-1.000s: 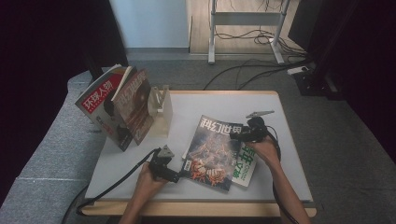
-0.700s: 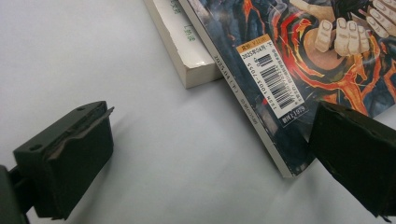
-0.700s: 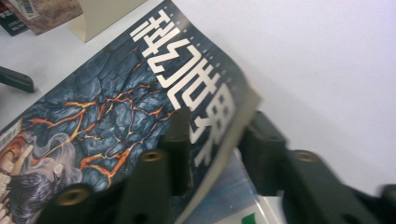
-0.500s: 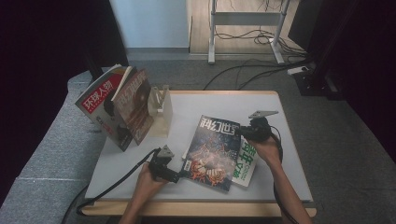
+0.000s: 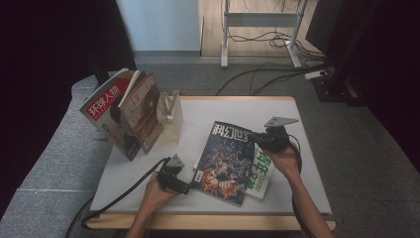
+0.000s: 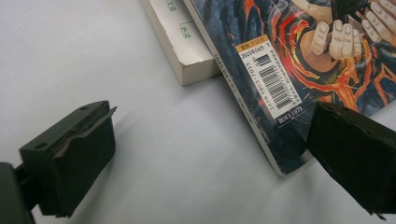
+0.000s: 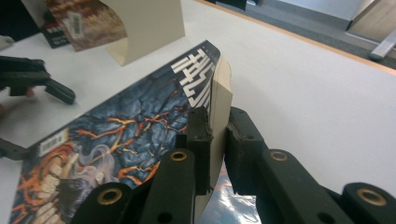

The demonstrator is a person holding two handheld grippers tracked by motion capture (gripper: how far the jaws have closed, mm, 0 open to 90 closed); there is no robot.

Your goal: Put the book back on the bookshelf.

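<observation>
The dark blue magazine, its cover full of orange flames, lies tilted on the worktop. The right claw has just been closing and now pinches its page edge. The left claw stands wide open at its corner.

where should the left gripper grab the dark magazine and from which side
Best bet is the near spine corner by the barcode of the dark magazine, coming in level from the left edge. The right gripper has just closed on the far edge and tilts it, so that corner overhangs the white table, and the open left gripper already brackets it.
</observation>
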